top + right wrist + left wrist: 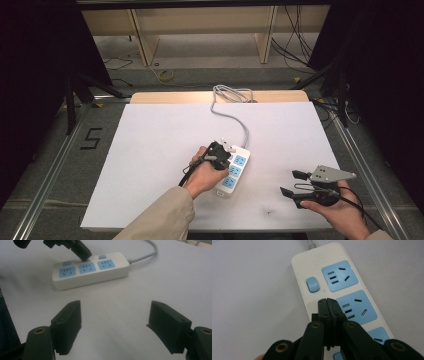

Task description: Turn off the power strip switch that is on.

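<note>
On the white sheet (165, 145) covering the table, a little right of centre, I see the white power strip (234, 172) lying flat, with 3 blue sockets in a row and small blue switches beside them. Its grey cable (235, 117) runs away to the far edge of the table and coils there. My left gripper (223, 152) sits over the strip with its jaws pressed together and holding nothing; in the left gripper view the closed tips (327, 302) are at the strip's switch side, beside the middle socket (356, 307) and just below one blue switch (312, 284). My right gripper (292, 182) rests well apart on the sheet to the right, jaws spread wide and empty. No containers are on the table. Beyond it I see a grey floor, loose cables and a pale wooden frame.
</note>
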Demonstrator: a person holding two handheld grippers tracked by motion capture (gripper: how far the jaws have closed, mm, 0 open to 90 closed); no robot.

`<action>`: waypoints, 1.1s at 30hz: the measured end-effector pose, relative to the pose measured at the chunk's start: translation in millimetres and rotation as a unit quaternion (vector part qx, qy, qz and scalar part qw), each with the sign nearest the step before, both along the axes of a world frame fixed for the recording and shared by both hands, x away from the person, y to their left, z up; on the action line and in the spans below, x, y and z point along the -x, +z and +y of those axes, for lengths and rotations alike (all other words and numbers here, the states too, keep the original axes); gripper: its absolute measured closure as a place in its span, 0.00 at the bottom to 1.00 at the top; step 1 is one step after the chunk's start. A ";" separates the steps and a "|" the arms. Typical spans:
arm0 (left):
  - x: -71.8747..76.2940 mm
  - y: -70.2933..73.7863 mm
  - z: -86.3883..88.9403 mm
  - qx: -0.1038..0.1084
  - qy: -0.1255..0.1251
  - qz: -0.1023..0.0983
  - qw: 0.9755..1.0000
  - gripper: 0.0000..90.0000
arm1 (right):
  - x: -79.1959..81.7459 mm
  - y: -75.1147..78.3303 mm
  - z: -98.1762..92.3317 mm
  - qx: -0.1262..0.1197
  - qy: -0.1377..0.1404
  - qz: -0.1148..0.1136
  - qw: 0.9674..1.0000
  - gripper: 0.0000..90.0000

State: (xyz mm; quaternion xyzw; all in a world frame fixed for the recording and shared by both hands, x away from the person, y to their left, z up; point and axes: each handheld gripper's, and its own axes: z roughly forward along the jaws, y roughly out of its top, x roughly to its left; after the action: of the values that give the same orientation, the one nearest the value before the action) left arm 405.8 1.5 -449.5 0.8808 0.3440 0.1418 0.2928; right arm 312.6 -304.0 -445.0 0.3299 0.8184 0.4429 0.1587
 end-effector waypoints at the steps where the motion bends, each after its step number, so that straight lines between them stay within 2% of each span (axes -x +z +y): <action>1: -0.1 0.1 -0.1 0.000 0.000 0.001 1.000 1.00 | 0.0 0.0 0.0 0.000 0.000 0.000 1.000 0.30; 17: -3.1 1.4 -0.7 0.003 0.006 0.018 1.000 1.00 | 0.1 -0.5 0.1 0.000 0.002 0.000 1.000 0.30; 21: -3.3 2.3 -2.1 -0.005 0.006 0.019 1.000 1.00 | -0.1 -0.7 0.2 0.000 0.001 0.001 1.000 0.30; 33: -4.4 3.1 -4.0 -0.011 0.006 0.023 1.000 1.00 | 0.3 -0.8 0.6 0.000 0.001 0.003 1.000 0.30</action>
State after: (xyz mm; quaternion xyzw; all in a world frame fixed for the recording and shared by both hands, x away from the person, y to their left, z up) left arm 410.2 -2.5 -446.4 0.8846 0.3547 0.1272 0.2747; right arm 312.2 -303.4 -445.8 0.3301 0.8194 0.4421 0.1557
